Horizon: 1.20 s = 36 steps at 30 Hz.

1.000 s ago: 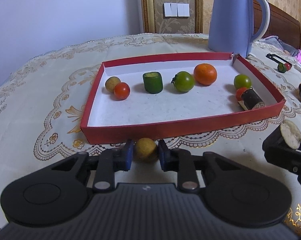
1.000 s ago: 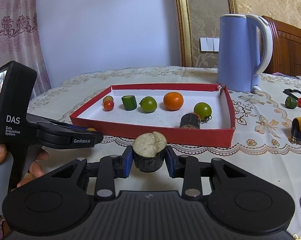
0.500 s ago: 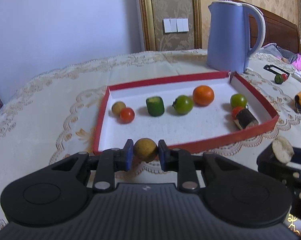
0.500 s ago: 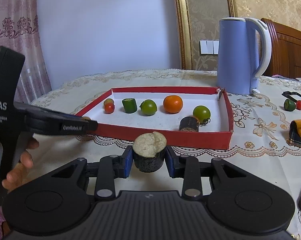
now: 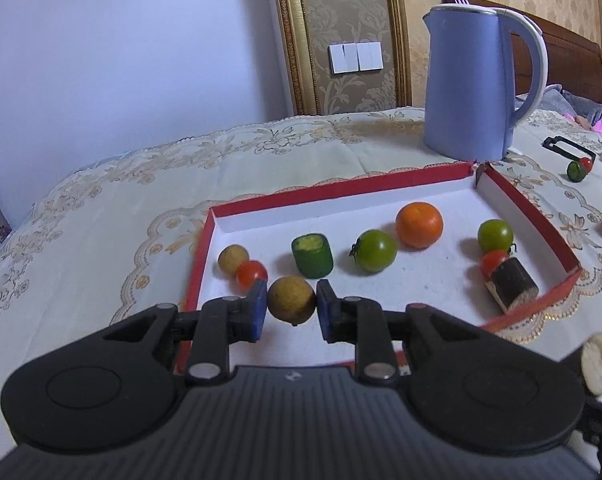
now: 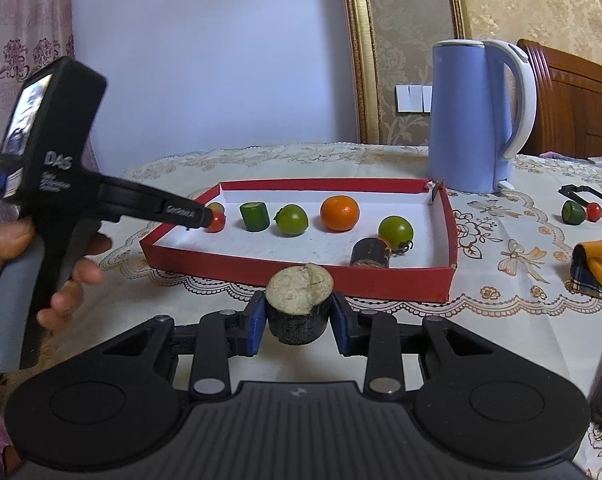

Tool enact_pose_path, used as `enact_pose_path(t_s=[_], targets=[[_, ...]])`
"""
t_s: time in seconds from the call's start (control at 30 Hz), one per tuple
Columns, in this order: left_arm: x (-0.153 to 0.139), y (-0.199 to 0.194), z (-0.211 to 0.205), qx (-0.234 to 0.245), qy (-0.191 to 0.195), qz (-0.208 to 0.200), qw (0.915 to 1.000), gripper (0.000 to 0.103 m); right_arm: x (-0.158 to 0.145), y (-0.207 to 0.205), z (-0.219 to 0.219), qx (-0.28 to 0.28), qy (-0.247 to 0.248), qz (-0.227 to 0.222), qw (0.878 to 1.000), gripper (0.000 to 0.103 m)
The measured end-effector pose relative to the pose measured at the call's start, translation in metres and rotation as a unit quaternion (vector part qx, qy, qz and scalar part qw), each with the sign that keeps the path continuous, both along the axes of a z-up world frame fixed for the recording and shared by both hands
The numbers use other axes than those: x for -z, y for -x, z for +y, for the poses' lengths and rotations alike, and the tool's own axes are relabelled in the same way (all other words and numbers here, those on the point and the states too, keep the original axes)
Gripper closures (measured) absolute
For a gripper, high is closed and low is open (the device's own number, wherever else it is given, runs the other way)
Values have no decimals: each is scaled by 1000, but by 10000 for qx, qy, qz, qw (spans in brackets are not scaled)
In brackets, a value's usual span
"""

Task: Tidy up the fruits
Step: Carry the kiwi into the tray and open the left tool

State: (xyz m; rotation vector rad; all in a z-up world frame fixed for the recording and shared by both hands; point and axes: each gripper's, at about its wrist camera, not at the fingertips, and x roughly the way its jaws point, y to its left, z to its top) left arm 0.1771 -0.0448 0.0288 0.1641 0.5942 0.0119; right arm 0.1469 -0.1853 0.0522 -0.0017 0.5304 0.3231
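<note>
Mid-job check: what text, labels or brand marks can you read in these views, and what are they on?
"DAS": white letters on the black handheld left gripper's body.
Three small lines under it: too blurred to read.
White print along the gripper's finger: too blurred.
Nothing readable on the blue plastic kettle or red cardboard tray.

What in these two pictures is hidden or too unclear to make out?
- Small red fruit, left wrist view: partly behind the dark cut piece; its type is unclear.
- Yellow-brown fruit, right wrist view: mostly covered by the left gripper.
- Orange cloth, right wrist view: cut off by the right edge.
- Black frame beside two small fruits: too small to identify.
</note>
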Motion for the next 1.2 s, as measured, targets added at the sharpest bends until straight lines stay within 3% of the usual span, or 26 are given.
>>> enact_pose_path(t_s=[0.73, 1.2], targets=[[6, -70, -31, 28, -274, 119, 9995, 79, 1, -5, -12, 130, -13, 26, 9999, 70], [10, -98, -33, -38, -180, 318, 9993, 79, 0, -7, -13, 153, 28, -2, 9999, 70]])
